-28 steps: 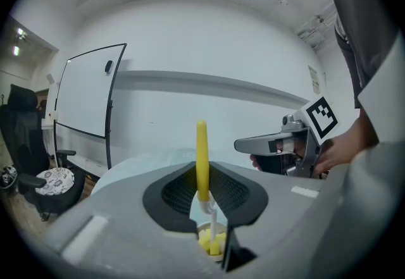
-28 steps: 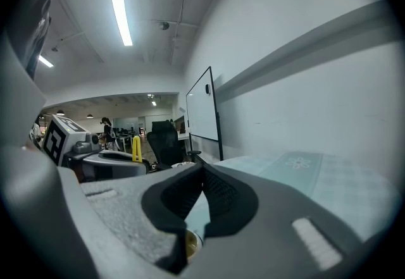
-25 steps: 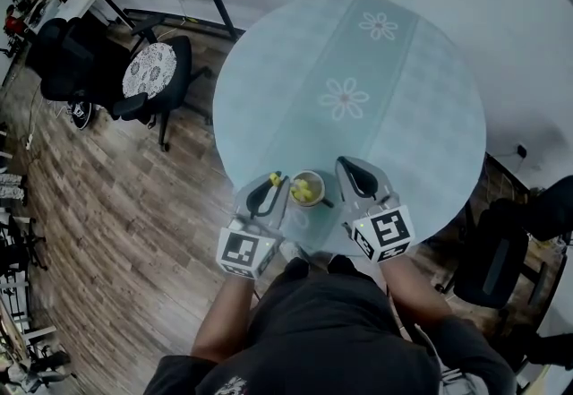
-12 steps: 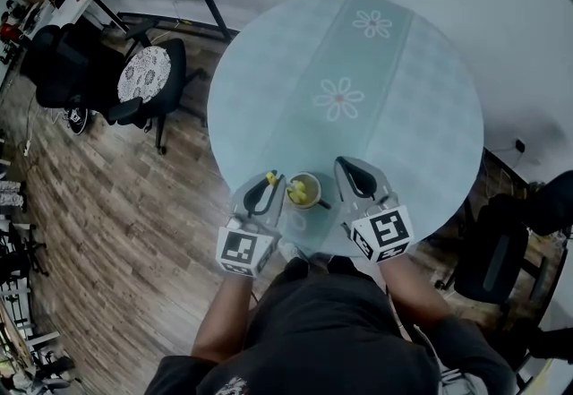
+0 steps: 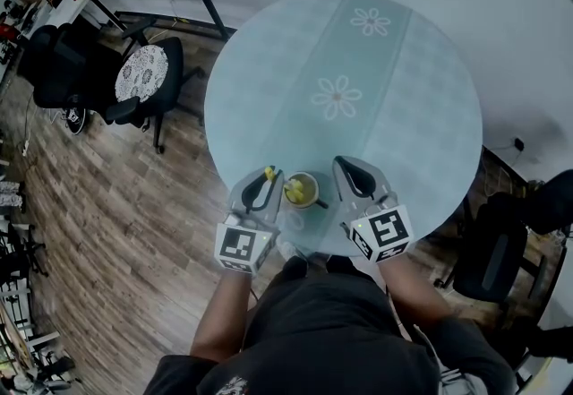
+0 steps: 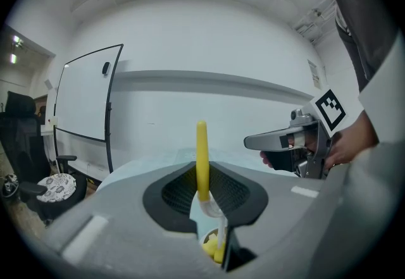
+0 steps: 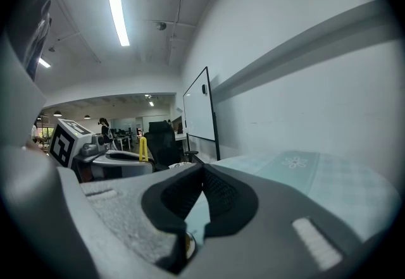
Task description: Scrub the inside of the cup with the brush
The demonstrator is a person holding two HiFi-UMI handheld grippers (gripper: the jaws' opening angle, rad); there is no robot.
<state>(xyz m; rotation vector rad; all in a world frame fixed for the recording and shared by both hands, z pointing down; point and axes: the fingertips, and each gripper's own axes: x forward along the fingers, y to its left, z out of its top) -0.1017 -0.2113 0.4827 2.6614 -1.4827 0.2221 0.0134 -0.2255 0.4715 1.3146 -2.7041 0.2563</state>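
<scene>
Left gripper view: with the left gripper (image 6: 202, 173) clamped on the brush (image 6: 201, 145), sweep lightly round the cup (image 5: 304, 191) wall. Brace with the right gripper (image 7: 202, 170), jaws together beside it.

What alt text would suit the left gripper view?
The left tongs are shut on a yellow brush, its handle upright. At right, a hand holds the right tongs over a pale blue table.

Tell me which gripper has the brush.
The left gripper: its jaws are shut on the yellow brush; the right gripper holds no brush.
</scene>
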